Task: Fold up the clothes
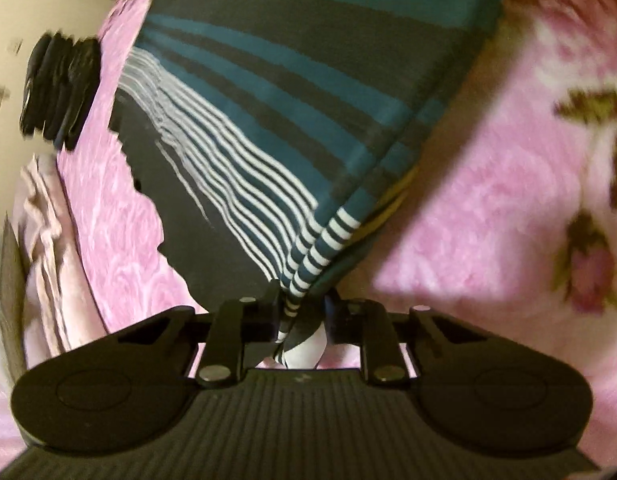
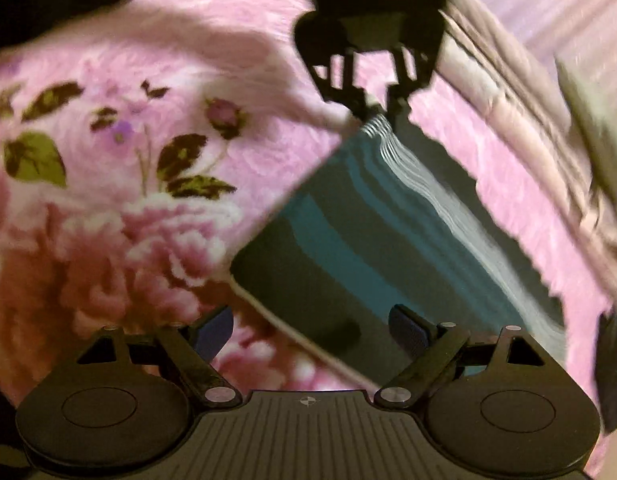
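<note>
left tongs [image 1: 302,300] clamped on striped garment [image 1: 292,92] corner | right tongs [image 2: 310,330] apart | garment teal-grey, white-striped

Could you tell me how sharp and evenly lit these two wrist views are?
Left wrist view: the striped garment is fairly crisp near the left tool, while the floral blanket smears toward the bulging fisheye edges. Right wrist view: motion blur everywhere, a shadow across the blanket's top; only the right tool looks sharp.
</note>
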`<state>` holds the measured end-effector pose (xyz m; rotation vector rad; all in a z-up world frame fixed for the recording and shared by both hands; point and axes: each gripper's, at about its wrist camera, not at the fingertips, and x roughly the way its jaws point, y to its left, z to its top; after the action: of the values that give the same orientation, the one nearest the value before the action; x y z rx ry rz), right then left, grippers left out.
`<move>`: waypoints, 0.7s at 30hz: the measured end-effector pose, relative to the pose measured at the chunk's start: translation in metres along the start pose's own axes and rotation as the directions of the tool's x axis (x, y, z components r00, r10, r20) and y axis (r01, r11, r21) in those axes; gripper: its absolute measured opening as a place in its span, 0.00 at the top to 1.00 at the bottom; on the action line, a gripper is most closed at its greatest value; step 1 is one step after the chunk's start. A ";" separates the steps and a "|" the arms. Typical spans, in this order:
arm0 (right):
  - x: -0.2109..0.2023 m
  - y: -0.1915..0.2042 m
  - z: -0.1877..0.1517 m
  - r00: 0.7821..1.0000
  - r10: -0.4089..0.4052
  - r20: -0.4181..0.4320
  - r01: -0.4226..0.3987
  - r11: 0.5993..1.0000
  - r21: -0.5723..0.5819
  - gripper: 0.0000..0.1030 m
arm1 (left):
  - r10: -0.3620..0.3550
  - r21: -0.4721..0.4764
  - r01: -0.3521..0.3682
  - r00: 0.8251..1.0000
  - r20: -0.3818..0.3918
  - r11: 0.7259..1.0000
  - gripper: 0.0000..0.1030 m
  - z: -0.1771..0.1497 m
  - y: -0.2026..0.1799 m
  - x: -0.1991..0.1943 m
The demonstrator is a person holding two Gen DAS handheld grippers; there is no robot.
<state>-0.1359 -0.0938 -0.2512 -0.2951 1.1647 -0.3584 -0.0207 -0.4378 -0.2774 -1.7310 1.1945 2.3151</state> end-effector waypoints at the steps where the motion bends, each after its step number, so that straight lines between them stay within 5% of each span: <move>1: 0.004 0.004 0.001 1.000 -0.013 0.002 0.013 1.000 -0.023 0.14 | -0.012 -0.023 0.013 1.000 0.004 1.000 0.84 0.000 0.004 -0.001; 5: 0.023 0.015 0.006 0.999 -0.028 0.030 0.030 0.996 -0.082 0.23 | -0.051 -0.078 0.052 0.999 0.019 0.996 0.84 -0.003 0.012 -0.006; 6: 0.024 0.011 0.009 0.999 -0.016 0.043 0.018 0.998 -0.062 0.51 | -0.054 -0.083 0.056 0.998 0.020 0.995 0.84 -0.003 0.012 -0.009; 7: 0.023 0.003 0.013 0.999 0.024 0.048 -0.023 1.000 -0.014 0.66 | -0.056 -0.090 0.058 0.998 0.020 0.994 0.84 -0.003 0.015 -0.011; 9: 0.017 -0.013 0.019 0.998 0.031 0.055 -0.035 0.997 0.073 0.79 | -0.059 -0.107 0.061 0.998 0.019 0.992 0.85 -0.003 0.021 -0.015; 18: -0.063 -0.108 0.024 0.989 -0.015 0.148 -0.041 0.931 0.363 0.83 | -0.007 -0.186 0.014 0.999 0.037 0.982 0.86 0.020 0.101 -0.063; 21: -0.083 -0.155 0.003 0.985 -0.031 0.171 -0.064 0.851 0.521 0.84 | -0.004 -0.191 0.014 0.999 0.050 0.981 0.86 0.044 0.147 -0.069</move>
<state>-0.1806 -0.1987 -0.1179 0.1655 0.8545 -0.6093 -0.0937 -0.4882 -0.1340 -1.7175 0.9830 2.5261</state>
